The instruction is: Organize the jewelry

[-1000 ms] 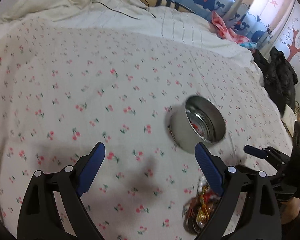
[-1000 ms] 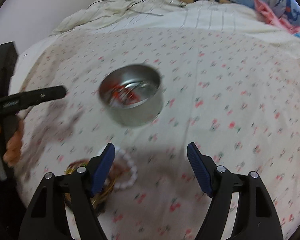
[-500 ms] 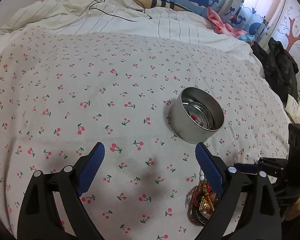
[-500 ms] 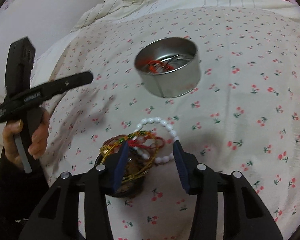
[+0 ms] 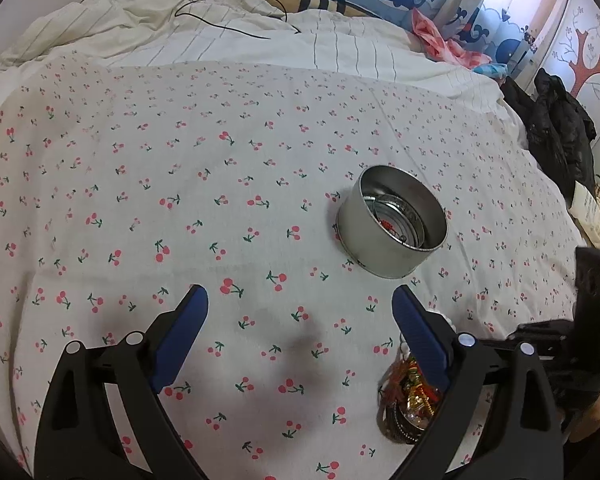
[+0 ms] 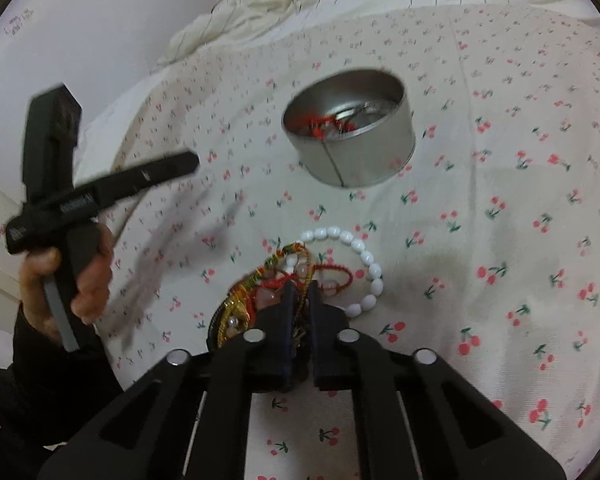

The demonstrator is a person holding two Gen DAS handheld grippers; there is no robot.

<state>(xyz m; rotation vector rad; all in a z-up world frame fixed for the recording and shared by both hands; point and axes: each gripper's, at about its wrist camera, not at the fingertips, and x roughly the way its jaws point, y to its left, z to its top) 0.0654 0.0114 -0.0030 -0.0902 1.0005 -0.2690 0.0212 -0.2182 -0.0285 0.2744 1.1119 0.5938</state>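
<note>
A round metal tin (image 5: 392, 228) (image 6: 352, 128) stands on the cherry-print sheet (image 5: 180, 200), with a red cord and metal rings inside. Nearer me lies a tangled pile of bracelets (image 6: 256, 292) (image 5: 408, 396) in red, gold and dark strands. A white bead bracelet (image 6: 364, 256) curves round its right side. My right gripper (image 6: 302, 292) is down on the pile, its jaws closing to a narrow slit that pinches strands of the tangle. My left gripper (image 5: 300, 308) hangs open above bare sheet, left of the pile and below the tin. A hand (image 6: 88, 276) holds it.
A rumpled striped quilt (image 5: 220, 28) with a black cable lies across the back of the bed. Pink clothes (image 5: 436, 36) and a black coat (image 5: 556, 136) sit at the right edge. A white wall (image 6: 80, 20) bounds the bed's left side.
The right gripper's jaws have gone from wide apart to nearly together while it tipped down onto the bracelet pile. The left gripper has stayed open and almost still.
</note>
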